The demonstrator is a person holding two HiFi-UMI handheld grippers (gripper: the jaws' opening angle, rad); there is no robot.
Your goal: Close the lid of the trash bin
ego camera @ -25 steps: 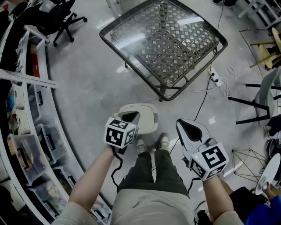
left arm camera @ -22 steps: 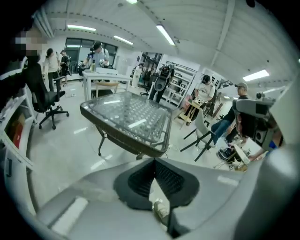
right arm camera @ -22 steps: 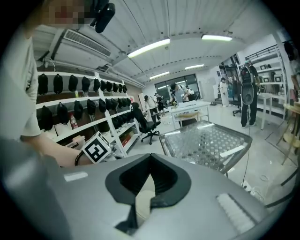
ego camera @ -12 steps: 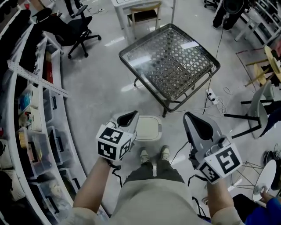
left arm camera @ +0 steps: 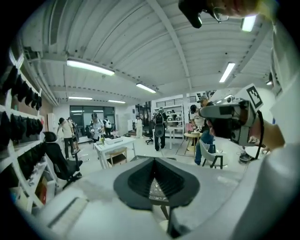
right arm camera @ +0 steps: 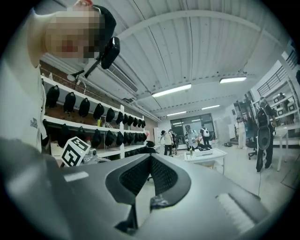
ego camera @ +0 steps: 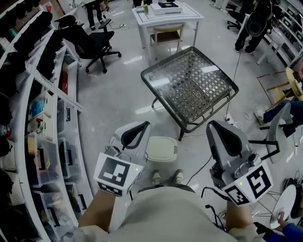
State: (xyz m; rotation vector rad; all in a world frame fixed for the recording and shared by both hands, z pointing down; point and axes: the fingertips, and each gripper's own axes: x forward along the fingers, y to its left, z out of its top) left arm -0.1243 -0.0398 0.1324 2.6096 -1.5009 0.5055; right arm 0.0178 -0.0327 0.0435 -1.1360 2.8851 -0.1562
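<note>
On the floor [ego camera: 113, 108], just ahead of two shoes [ego camera: 177, 177]: the trash bin [ego camera: 163, 151], pale, lid [ego camera: 160, 145] flat on top, shut. Just beyond it, a leg of the glass table [ego camera: 191, 85]. Toward the far edge of the floor, a white table [ego camera: 165, 14] and a black office chair [ego camera: 92, 45]. Along the left edge, curved shelves [ego camera: 45, 118] with boxes.

Held up and pointing out into the room, overlapping the bin's left rim in the head view: left gripper [ego camera: 135, 133], jaws clenched pad to pad, nothing between. To the bin's right and apart from it: right gripper [ego camera: 222, 137], likewise clenched and empty.
</note>
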